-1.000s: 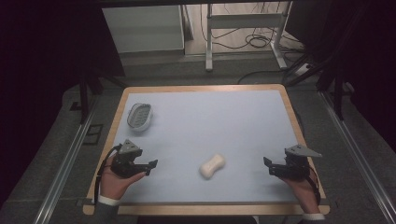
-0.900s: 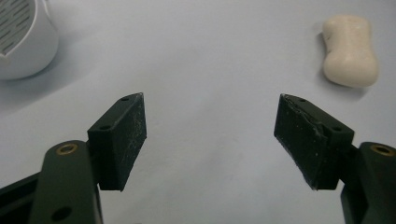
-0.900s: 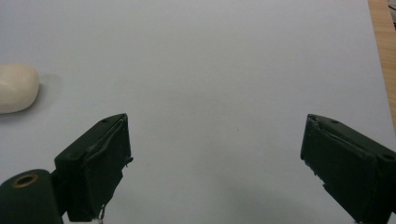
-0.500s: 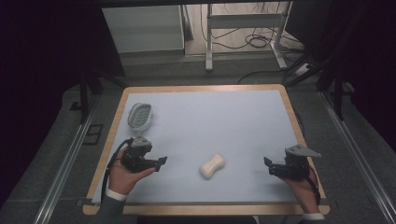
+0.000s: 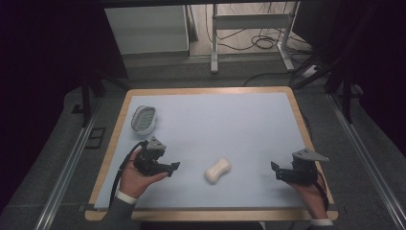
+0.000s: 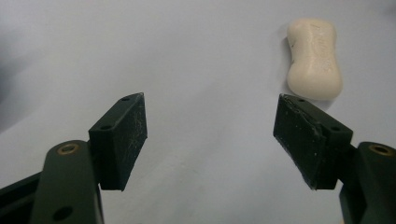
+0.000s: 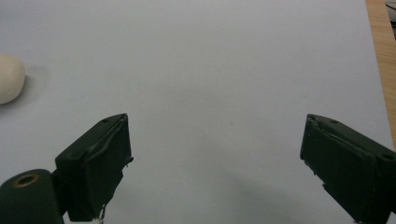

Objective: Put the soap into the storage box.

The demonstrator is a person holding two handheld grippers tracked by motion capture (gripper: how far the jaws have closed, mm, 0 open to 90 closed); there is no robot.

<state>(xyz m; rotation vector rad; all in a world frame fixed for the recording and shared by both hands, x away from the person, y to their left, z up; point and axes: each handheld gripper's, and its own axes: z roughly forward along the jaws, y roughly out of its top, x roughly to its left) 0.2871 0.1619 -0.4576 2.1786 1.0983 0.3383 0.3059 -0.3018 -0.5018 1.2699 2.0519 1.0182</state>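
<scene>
A pale blue mat [image 5: 215,124] with a wooden rim is laid out on a table, and a dark floor with cables is seen behind it.

Nearest the person, two hands are seen coming up from the bottom edge. The left gripper [image 5: 170,167] is held in the left hand [image 5: 136,177], with the palm turned up under it and the jaws pointed to the right, toward the middle of the mat. The right gripper [image 5: 274,168] is held in the right hand [image 5: 309,191], close to the right rim, and it is pointed to the left. Both sets of jaws are spread wide apart, and nothing is held between them.

Between the two grippers, a bar of soap [image 5: 218,169] is lying flat on the mat. It is creamy white, smooth and rounded, and it is pinched in a little at the middle, like a small bone. Its long side is set slanted, with one end nearer the person and to the left, and the other end farther off and to the right. It is near the left gripper but is not touched by it. In the left gripper view the soap [image 6: 314,58] is seen just past the right jaw.

Farther back, near the left rim, a small white soap dish [image 5: 143,119] is resting on the mat.
</scene>
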